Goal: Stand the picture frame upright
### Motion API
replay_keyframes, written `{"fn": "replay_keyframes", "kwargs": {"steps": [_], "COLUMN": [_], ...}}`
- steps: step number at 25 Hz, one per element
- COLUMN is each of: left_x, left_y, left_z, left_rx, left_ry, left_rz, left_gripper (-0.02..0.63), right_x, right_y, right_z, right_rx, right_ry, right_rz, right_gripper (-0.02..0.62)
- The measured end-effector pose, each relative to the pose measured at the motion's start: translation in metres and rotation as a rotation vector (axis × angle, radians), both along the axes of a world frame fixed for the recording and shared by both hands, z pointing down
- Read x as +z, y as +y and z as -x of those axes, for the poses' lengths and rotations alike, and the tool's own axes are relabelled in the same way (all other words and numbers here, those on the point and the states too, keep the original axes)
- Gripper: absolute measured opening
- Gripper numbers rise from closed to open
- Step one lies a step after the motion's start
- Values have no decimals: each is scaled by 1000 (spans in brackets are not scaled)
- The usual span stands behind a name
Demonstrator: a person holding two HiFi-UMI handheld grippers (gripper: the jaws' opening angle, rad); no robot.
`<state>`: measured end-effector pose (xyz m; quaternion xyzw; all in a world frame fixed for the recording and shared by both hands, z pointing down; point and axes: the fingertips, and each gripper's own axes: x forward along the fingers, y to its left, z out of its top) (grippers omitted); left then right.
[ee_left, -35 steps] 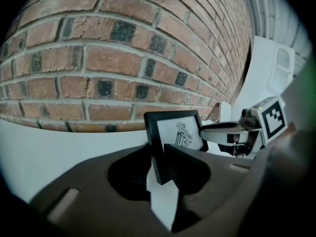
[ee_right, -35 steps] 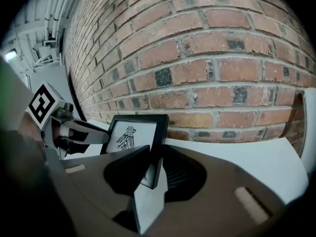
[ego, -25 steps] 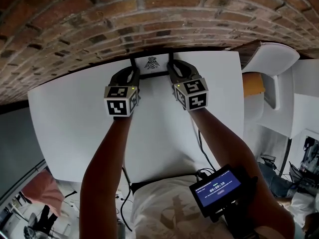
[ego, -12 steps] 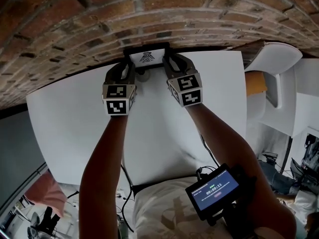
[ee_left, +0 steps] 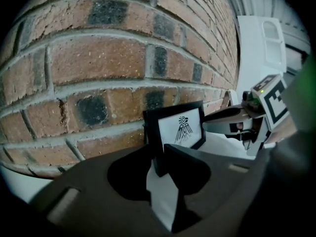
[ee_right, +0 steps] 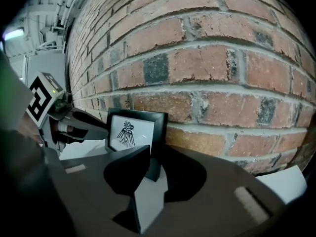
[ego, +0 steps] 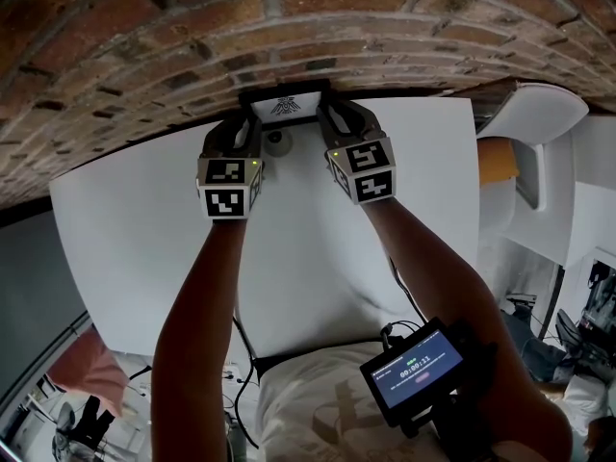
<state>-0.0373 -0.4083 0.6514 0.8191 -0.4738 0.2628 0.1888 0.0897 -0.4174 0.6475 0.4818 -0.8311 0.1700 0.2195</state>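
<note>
A small black picture frame (ego: 285, 107) with a bird print stands upright at the foot of the brick wall, on the far edge of the white table (ego: 144, 229). My left gripper (ego: 248, 125) is shut on its left edge, the lower left corner of the frame (ee_left: 180, 130) sitting between the jaws of the left gripper (ee_left: 159, 159). My right gripper (ego: 327, 118) holds the right edge; its jaws have just been closing with the frame (ee_right: 131, 132) between them. The right gripper (ee_right: 153, 162) grips near the lower right corner.
The brick wall (ego: 289, 27) rises directly behind the frame. A white chair (ego: 539, 123) stands off the table's right side. A small screen device (ego: 419, 369) hangs at the person's chest. Cables run under the table's near edge.
Both grippers have carried the frame away from me, up to the foot of the wall. It now shows smaller and stands closer against the bricks.
</note>
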Motion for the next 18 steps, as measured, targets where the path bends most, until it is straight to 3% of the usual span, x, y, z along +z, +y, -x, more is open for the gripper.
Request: {"fn": "replay_keyframes", "kwargs": {"steps": [6,18], "left_x": [1,-20], "left_y": [3,37], "left_z": [5,13], "left_rx": [-28,-67], "left_ry": [28,80], "left_rz": [35,13], "left_gripper": [97,97], "right_x": [-3,-23], "right_y": [0,21], "right_z": [-6,-12], "right_rx": [10,11], "right_ry": [-6,-21], "right_rz": [12,-11], "right_gripper": [106,59]}}
